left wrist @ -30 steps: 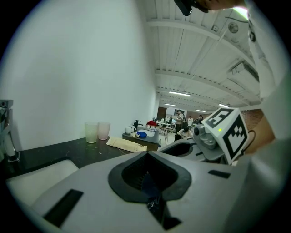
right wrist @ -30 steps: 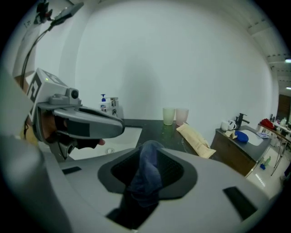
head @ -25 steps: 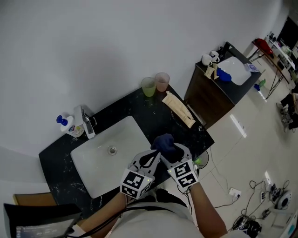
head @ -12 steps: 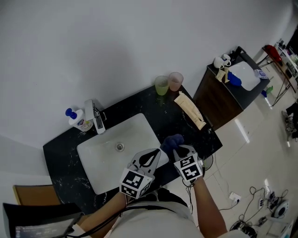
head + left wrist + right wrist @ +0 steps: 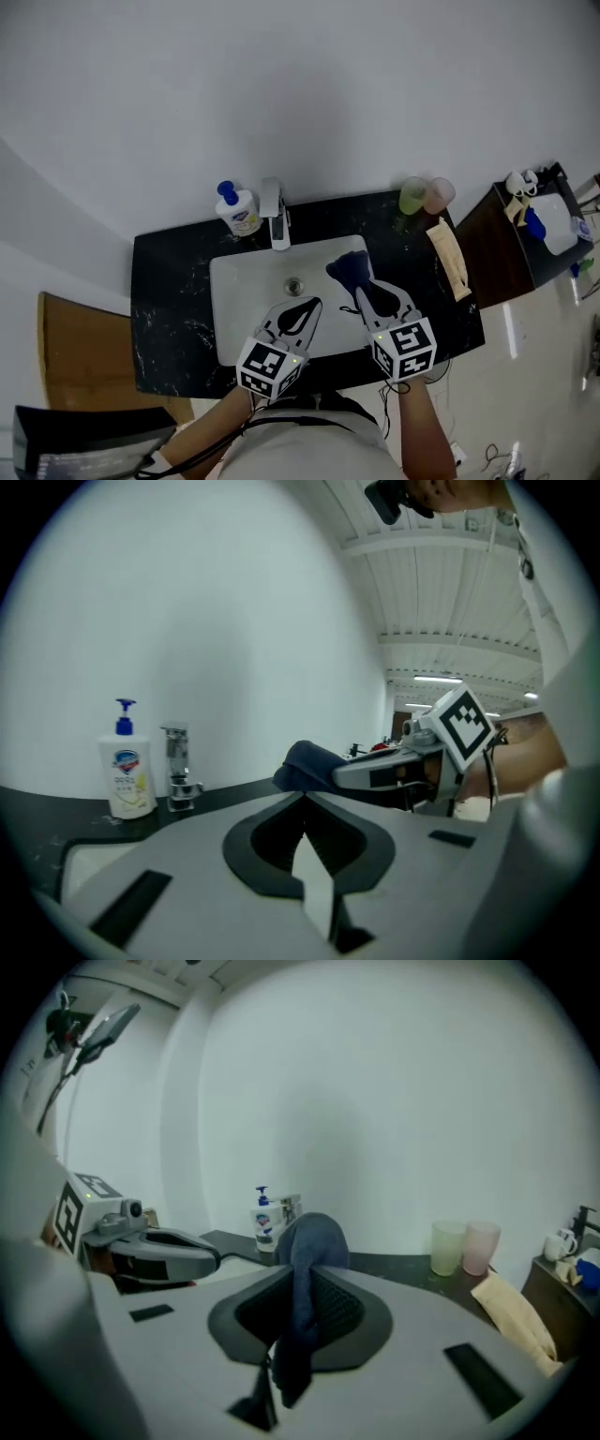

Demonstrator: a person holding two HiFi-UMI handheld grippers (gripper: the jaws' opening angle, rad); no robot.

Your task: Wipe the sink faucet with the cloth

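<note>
Right tool (image 5: 364, 292) clamps blue cloth (image 5: 349, 270), partly hiding faucet (image 5: 290, 1203) in right gripper view; left tool (image 5: 309, 303) closed, empty, above sink (image 5: 234, 309)

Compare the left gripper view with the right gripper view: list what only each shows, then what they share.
Only the left gripper view: the left gripper's own jaws, shut with nothing between them, and ceiling lights.
Only the right gripper view: the right gripper's jaws shut on the cloth, two cups, a beige bundle.
Both: the soap bottle, the faucet, the counter, the cloth, and the other gripper seen from the side.
</note>
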